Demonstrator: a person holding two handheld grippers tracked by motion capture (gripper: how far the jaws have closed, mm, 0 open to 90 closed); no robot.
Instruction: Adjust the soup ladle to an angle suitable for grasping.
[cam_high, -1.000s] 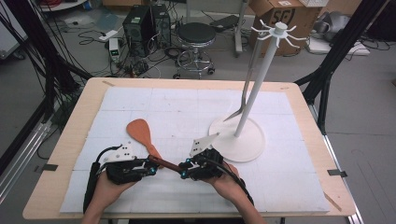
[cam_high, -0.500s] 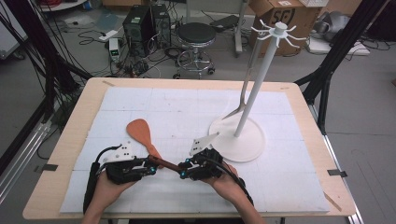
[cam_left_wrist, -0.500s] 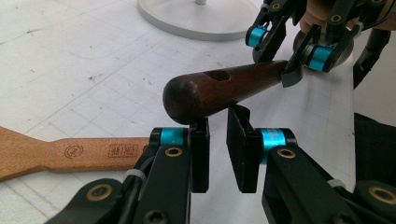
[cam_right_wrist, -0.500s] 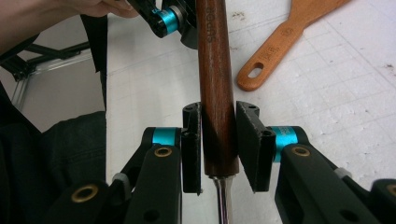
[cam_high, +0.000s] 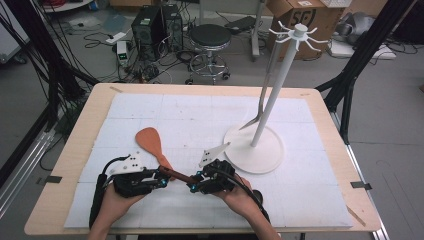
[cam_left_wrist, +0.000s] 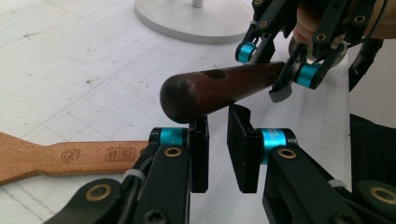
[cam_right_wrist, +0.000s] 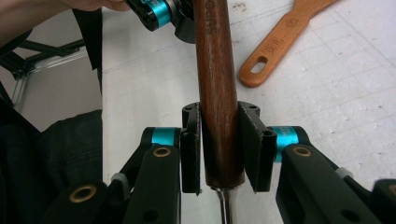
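Note:
A utensil with a dark wooden handle (cam_high: 180, 176) is held level between my two grippers near the table's front edge. My right gripper (cam_right_wrist: 219, 121) is shut on that handle (cam_right_wrist: 217, 93), a pad on each side, and a metal shaft leaves the handle's base. In the left gripper view, the handle's rounded end (cam_left_wrist: 187, 95), which has a hole, lies over the tips of my left gripper (cam_left_wrist: 217, 126). Those jaws stand a little apart with nothing between the pads. A light wooden spatula (cam_high: 150, 141) lies flat on the white mat just behind the grippers.
A white hook stand (cam_high: 260, 145) rises at the right middle of the mat, and a metal utensil (cam_high: 262, 95) hangs from it. The white mat (cam_high: 300, 195) covers most of the wooden table. A stool, boxes and cables are beyond the far edge.

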